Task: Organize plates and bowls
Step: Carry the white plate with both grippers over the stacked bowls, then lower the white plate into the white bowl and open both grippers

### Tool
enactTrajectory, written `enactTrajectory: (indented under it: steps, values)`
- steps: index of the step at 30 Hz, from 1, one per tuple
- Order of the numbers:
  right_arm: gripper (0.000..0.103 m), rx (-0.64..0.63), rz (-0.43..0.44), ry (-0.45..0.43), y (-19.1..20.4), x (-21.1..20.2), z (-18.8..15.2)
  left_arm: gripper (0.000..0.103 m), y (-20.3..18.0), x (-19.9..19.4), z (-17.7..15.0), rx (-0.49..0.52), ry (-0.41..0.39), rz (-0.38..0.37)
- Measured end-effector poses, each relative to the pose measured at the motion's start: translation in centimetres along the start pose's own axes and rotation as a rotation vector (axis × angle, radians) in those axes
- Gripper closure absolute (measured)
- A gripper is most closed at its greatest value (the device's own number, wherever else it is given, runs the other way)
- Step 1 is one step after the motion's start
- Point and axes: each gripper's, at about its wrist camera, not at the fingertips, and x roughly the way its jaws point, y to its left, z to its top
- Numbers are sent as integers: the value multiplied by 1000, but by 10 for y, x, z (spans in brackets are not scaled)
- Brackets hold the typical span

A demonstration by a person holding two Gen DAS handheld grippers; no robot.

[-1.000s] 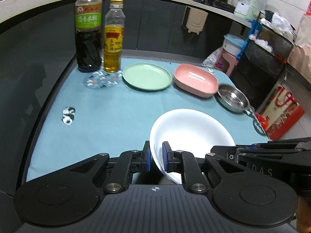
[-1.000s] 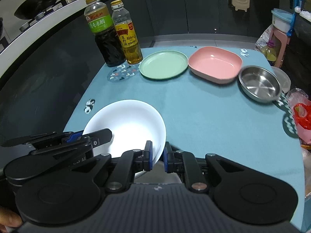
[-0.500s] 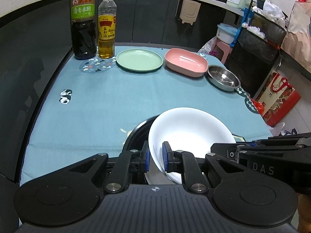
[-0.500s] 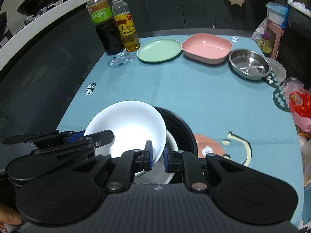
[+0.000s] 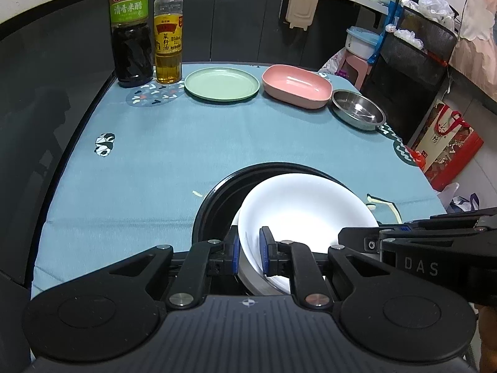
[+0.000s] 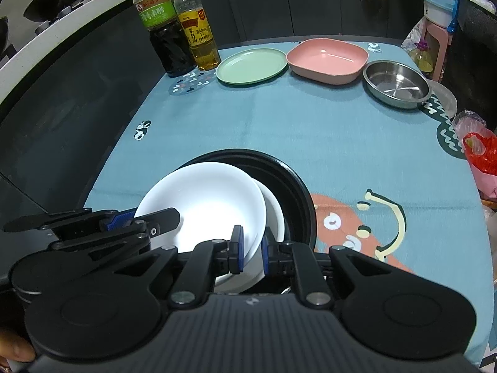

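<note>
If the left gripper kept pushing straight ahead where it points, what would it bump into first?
The left gripper is already clamped on the rim of the round white plate, so it would probably push that plate down onto the second white plate lying inside the big black round dish beneath.

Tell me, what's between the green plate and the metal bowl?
The pink dish sits between the green plate and the metal bowl, all in one row at the table's far side. Both wrist views show it.
</note>
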Motion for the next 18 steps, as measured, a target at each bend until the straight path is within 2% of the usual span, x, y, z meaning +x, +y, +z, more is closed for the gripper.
enactTrajectory:
  steps: [18]
  values:
    - [91, 5, 3, 25, -1, 10, -1, 92, 3, 4, -3, 2, 6, 16]
